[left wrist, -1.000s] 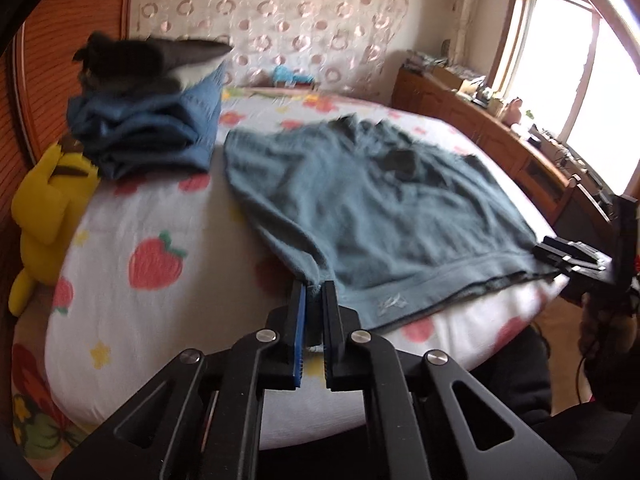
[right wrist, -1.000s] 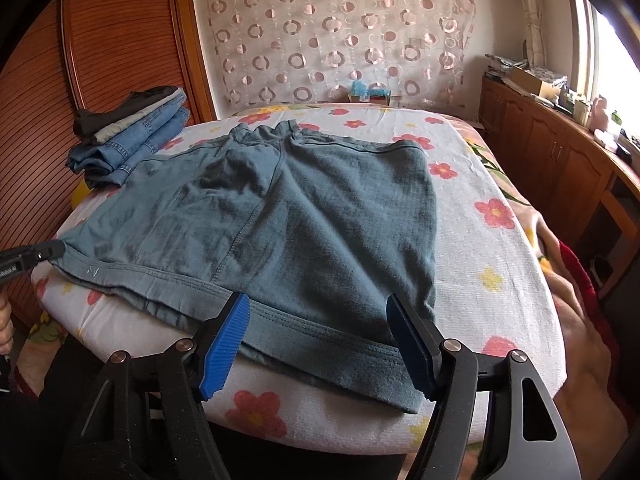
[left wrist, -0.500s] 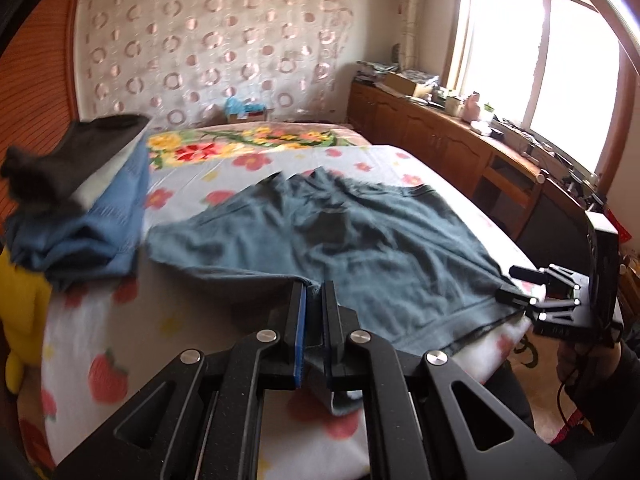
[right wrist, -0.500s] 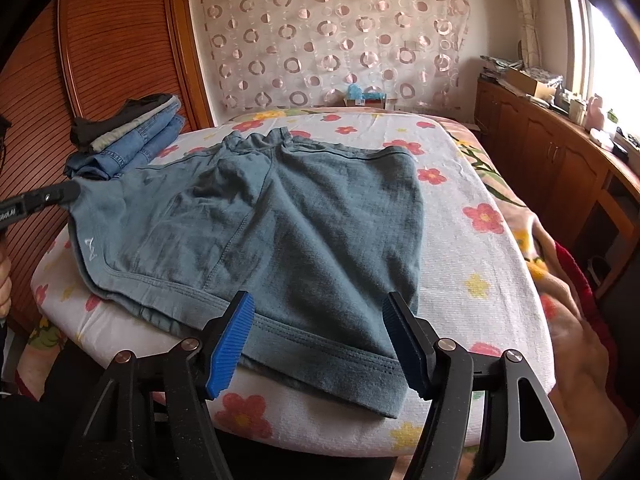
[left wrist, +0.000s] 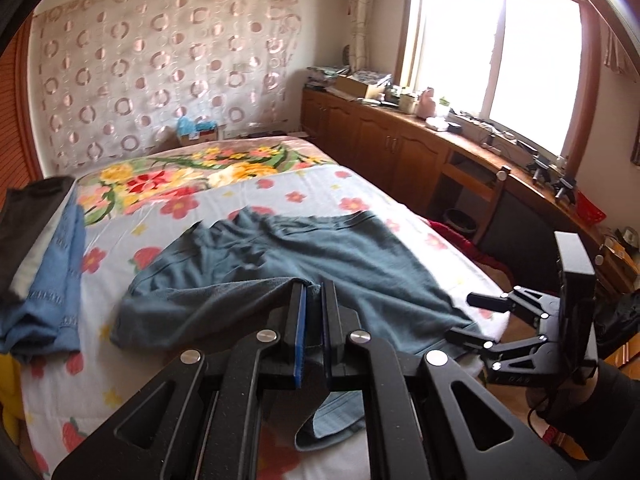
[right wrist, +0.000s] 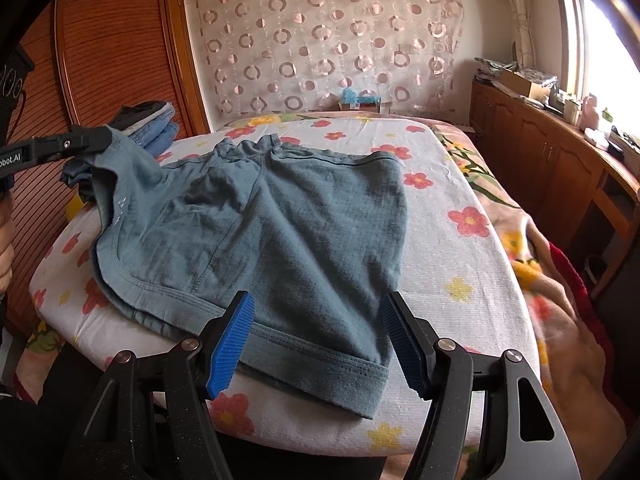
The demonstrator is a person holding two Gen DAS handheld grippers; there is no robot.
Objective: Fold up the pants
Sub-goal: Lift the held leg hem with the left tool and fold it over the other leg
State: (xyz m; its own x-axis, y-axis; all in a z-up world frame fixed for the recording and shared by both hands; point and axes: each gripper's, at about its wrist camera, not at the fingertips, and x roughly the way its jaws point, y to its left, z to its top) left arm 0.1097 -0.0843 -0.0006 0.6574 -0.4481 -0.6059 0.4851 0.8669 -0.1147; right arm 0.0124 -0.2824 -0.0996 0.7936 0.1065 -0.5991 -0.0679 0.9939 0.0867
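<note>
Blue-grey shorts (right wrist: 288, 232) lie spread on the flowered bed (right wrist: 460, 240), waistband at the far end. My left gripper (left wrist: 315, 292) is shut on the hem corner of the left leg and holds it lifted above the bed; it shows in the right wrist view (right wrist: 86, 140) at the left with the cloth hanging from it. The shorts also show in the left wrist view (left wrist: 340, 264). My right gripper (right wrist: 316, 320) is open, its blue pads either side of the right leg's hem near the bed's front edge, touching nothing. It also shows in the left wrist view (left wrist: 472, 316).
A stack of folded jeans and dark clothes (left wrist: 40, 264) lies at the bed's left side by the wooden headboard (right wrist: 112, 60). A yellow plush toy (left wrist: 8, 384) sits beside it. Wooden cabinets (left wrist: 400, 152) with clutter run under the window on the right.
My left gripper has lifted the left leg's hem corner up and carried it over the bed, raising that side of the shorts. The right gripper has stayed open at the front hem.
</note>
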